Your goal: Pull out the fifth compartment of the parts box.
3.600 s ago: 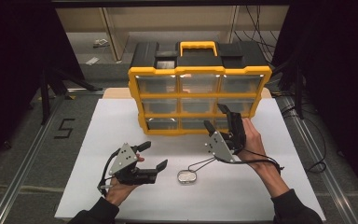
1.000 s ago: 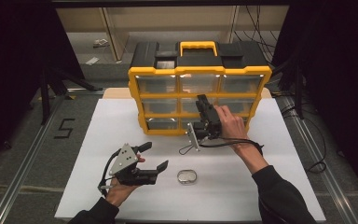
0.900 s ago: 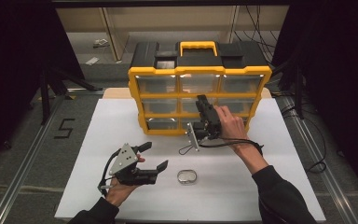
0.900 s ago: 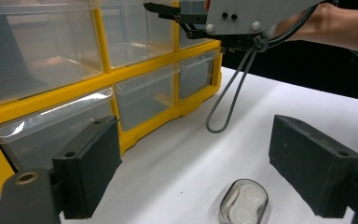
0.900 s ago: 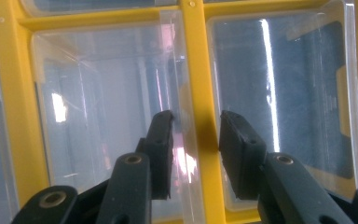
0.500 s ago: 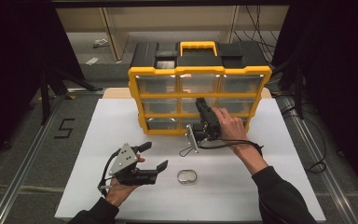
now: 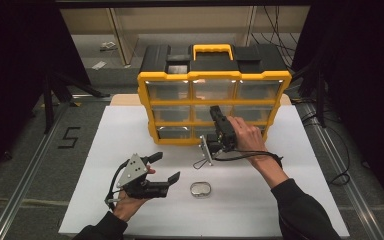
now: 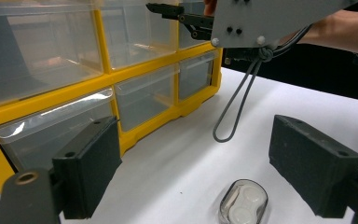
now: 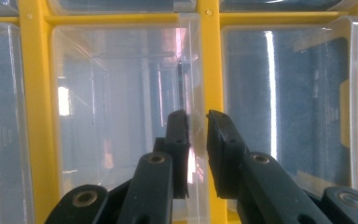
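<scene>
A yellow and black organizer (image 7: pixel 215 80) with clear drawers stands at the back of the white table. My right gripper (image 7: pixel 213 111) presses against the front of the centre drawer (image 7: pixel 203 114) in the middle row. In the right gripper view its jaws (image 9: pixel 198 122) are pinched on that drawer's clear handle lip (image 9: pixel 195 70). My left gripper (image 7: pixel 162 167) rests low at the front left, open and holding nothing. A small clear oval case (image 7: pixel 200 189) lies on the table just right of it, seen between the open jaws (image 8: pixel 214 163) as the case (image 8: pixel 242 210).
The white table top (image 7: pixel 305 165) stretches around the organizer. A grey cable loop (image 8: pixel 235 107) hangs from the right gripper's grey plate (image 8: pixel 270 18). Dark floor and a metal rail (image 7: pixel 25 185) lie off the left edge.
The right gripper left the open table at the right and came in to the organizer's front. Over the last second it has barely shifted. The left gripper and the case stayed put.
</scene>
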Action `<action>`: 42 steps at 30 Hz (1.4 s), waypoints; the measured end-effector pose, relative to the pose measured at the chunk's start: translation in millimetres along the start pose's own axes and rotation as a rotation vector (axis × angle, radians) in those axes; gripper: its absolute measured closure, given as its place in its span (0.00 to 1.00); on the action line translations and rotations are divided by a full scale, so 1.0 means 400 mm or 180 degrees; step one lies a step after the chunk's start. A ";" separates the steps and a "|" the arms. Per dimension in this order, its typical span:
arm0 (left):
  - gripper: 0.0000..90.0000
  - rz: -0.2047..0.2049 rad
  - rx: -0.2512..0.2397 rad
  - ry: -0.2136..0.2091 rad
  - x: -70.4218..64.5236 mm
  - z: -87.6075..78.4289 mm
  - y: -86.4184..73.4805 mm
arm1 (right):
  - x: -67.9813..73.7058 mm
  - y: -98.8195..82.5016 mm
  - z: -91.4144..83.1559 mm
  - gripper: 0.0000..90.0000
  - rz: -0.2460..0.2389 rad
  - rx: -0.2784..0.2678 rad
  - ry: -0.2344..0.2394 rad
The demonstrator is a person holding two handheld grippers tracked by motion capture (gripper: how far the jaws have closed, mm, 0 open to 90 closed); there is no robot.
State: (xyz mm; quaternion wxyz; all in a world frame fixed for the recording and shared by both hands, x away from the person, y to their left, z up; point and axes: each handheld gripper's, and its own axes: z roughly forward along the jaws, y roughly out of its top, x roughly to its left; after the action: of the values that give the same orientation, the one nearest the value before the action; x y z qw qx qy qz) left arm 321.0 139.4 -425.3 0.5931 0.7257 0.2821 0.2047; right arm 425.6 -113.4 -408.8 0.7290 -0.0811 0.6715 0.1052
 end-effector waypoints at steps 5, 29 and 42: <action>0.18 -0.0002 -0.0001 0.0001 0.000 0.000 0.000 | 0.002 -0.001 -0.011 0.89 -0.0033 -0.0028 -0.0026; 0.18 0.0000 0.0004 0.0010 0.000 0.000 0.000 | 0.008 -0.001 -0.058 0.89 -0.0059 -0.0138 -0.0109; 0.18 0.0004 0.0009 0.0017 0.000 0.001 0.000 | 0.011 0.003 -0.083 0.89 -0.0053 -0.0185 -0.0153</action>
State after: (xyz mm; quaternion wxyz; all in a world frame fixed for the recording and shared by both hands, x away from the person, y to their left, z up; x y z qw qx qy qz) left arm 321.2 139.1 -425.4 0.5912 0.7262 0.2835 0.2066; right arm 393.9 -120.8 -416.0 0.7431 -0.1053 0.6498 0.1206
